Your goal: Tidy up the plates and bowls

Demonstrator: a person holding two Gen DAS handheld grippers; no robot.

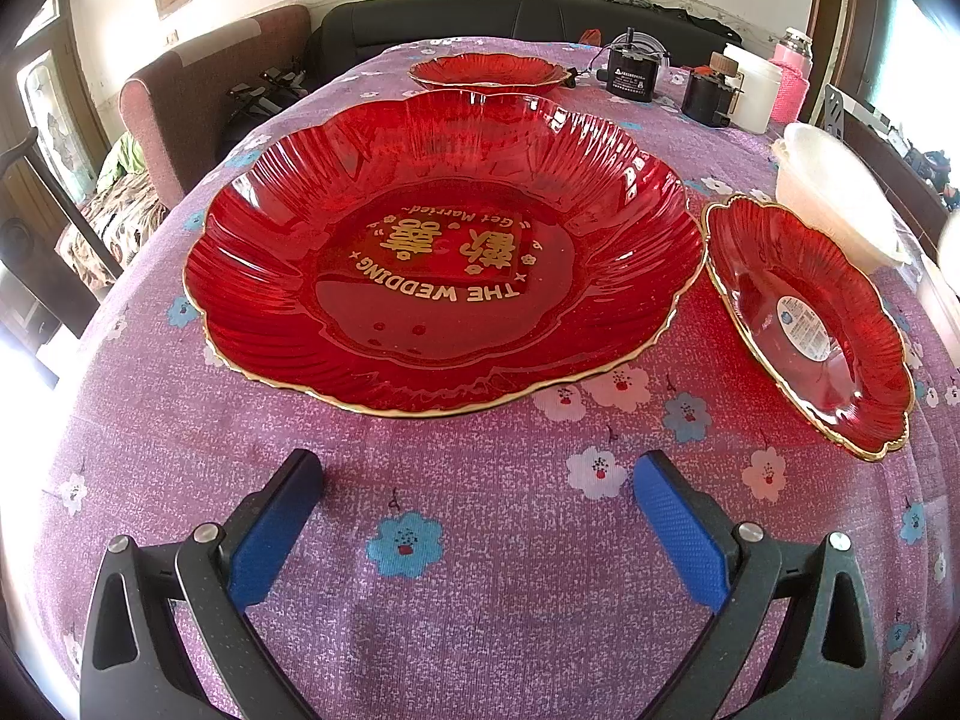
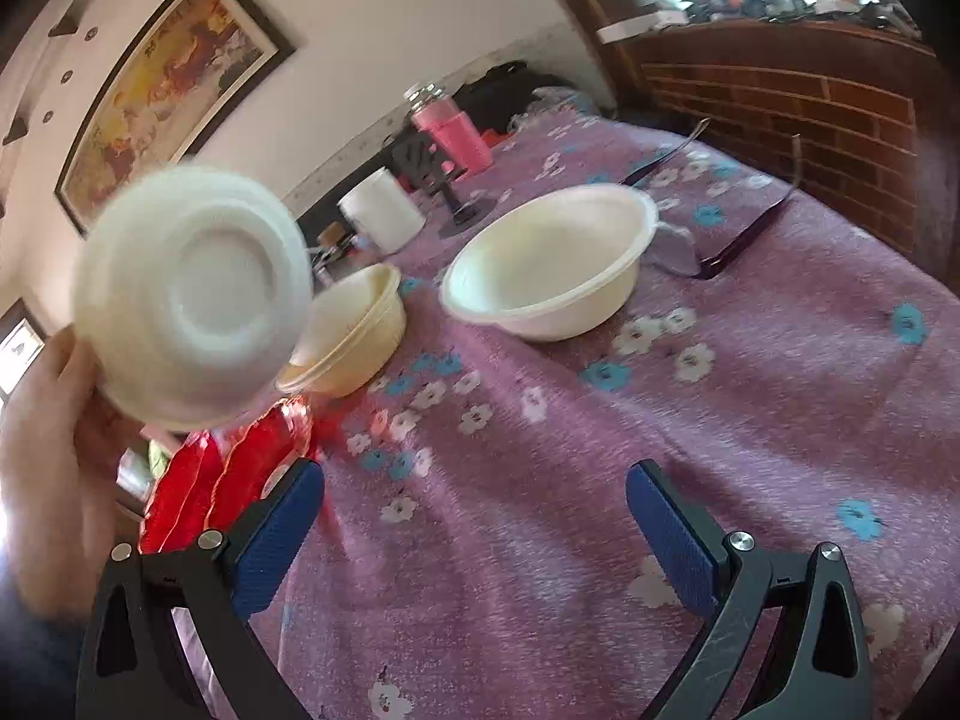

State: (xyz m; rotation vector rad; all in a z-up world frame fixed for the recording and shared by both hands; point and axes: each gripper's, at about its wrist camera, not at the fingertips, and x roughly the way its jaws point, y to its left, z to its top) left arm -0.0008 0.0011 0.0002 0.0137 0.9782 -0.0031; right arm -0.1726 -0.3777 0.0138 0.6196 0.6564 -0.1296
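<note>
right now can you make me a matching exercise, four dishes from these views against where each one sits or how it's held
Things:
1. large red wedding plate
2. small red plate with a sticker
3. large white bowl
4. small white bowl

Places:
A. held up in a bare hand, underside showing
B. centre of the tablecloth, ahead of the left hand-held gripper
C. on the cloth near the glasses
D. tilted, right of the big plate

Pairs: 1-B, 2-D, 3-C, 4-A

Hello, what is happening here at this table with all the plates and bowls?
Someone is sorting dishes on a flowered tablecloth. Both tools are open and hold nothing: the left tool faces a large red plate with two smaller red plates nearby; the right tool faces two white bowls on the table. A bare hand lifts a third white bowl, bottom toward the camera.
</note>
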